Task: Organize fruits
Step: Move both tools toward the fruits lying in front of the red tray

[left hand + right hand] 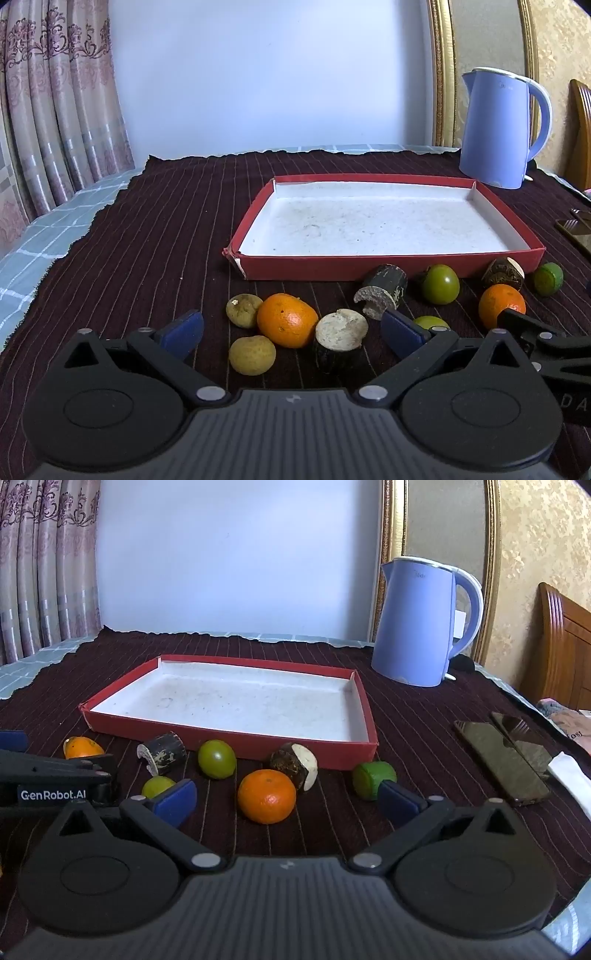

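Observation:
A shallow red tray (388, 266) (236, 744) with a white floor lies on the dark striped cloth, nothing in it. In front of it lie loose fruits. My left gripper (293, 332) is open above an orange (287, 320), two brownish-yellow fruits (252, 355) (243, 310) and a dark cut piece with a pale face (340, 334). My right gripper (286, 805) is open around a second orange (266, 796). Near it lie a green round fruit (217, 758), a green cut piece (373, 778), a dark piece with a white face (295, 766) and a dark cylinder piece (162, 753).
A blue kettle (498, 129) (417, 624) stands behind the tray's right corner. Two dark phones (506, 757) and a white cloth lie at the right. Curtains hang at the left, a wooden headboard at the far right. The left gripper's arm (55, 771) reaches in from the left.

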A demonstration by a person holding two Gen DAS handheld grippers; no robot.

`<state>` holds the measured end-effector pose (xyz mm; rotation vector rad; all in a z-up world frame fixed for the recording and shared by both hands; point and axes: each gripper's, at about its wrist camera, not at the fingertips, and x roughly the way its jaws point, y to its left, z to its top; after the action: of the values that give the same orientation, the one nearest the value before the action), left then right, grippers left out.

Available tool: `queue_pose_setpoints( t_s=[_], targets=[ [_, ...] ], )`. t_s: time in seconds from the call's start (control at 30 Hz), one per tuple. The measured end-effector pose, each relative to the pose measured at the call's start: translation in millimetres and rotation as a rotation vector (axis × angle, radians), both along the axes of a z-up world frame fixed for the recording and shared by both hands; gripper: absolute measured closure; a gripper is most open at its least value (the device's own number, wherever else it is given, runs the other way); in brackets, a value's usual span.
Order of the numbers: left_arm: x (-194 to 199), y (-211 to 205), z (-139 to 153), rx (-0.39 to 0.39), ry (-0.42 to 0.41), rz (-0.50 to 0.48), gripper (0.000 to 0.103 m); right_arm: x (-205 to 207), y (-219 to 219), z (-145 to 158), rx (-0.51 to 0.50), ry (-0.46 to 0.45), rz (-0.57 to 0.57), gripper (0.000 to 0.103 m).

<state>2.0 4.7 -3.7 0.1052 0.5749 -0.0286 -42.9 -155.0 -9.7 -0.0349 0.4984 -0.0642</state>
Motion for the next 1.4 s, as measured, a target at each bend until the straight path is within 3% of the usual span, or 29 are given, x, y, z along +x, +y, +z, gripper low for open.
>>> queue_pose_setpoints(
  t_s=[1.07, 1.4],
  targets=[
    [-2.2, 11.2, -4.7, -0.019, 0.008, -0.014, 0.000, 1.1, -12.3, -4.0, 0.024, 0.000, -0.035, 0.000],
    [-5.6, 24.5, -13.5, -0.016, 0.045, -0.077, 0.000, -9.5, -17.9, -9.0, 0.046, -0.026, 0.039, 0.000]
  ],
)
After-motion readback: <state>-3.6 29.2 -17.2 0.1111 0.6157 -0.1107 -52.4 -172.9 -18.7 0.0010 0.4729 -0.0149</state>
